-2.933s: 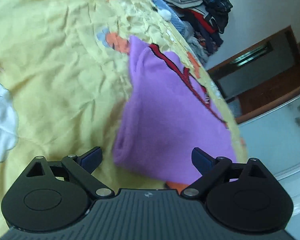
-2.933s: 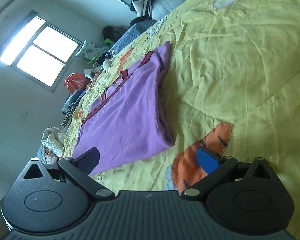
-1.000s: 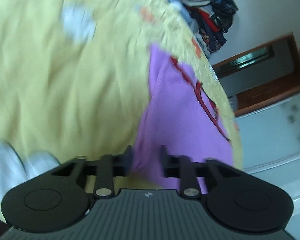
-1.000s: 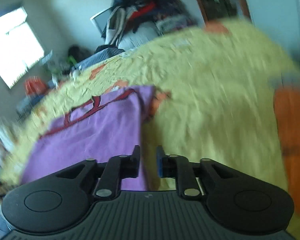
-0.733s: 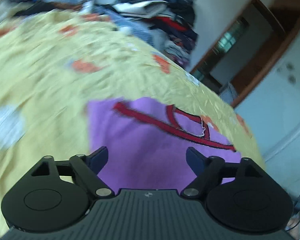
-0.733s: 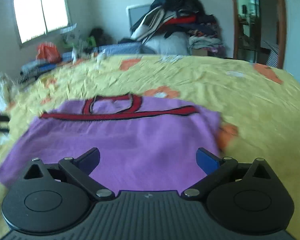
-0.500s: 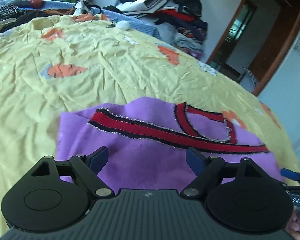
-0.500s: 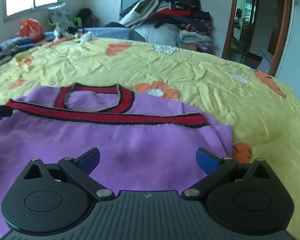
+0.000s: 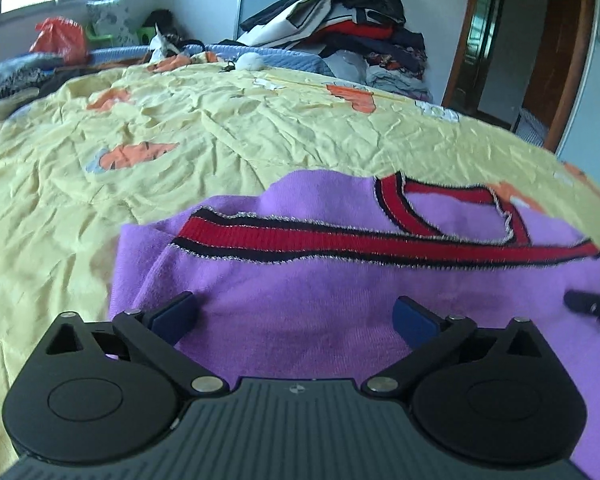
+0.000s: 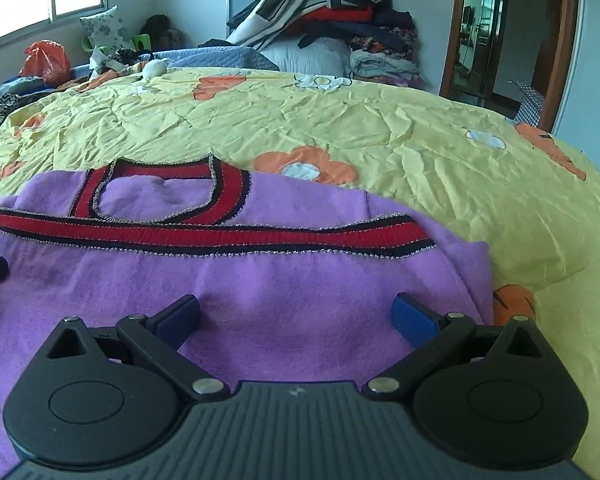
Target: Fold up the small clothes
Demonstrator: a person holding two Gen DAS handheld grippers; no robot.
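A purple sweater (image 9: 340, 300) with a red and black striped band lies flat on a yellow bedspread (image 9: 260, 128) printed with orange flowers. The left tool (image 9: 296, 316) hangs over the sweater's left part, its blue-padded fingers spread wide and gripping nothing. The right tool (image 10: 296, 316) is likewise released above the sweater's right part; whether either touches the fabric is unclear. A heap of clothes (image 10: 324, 12) sits beyond the bed.
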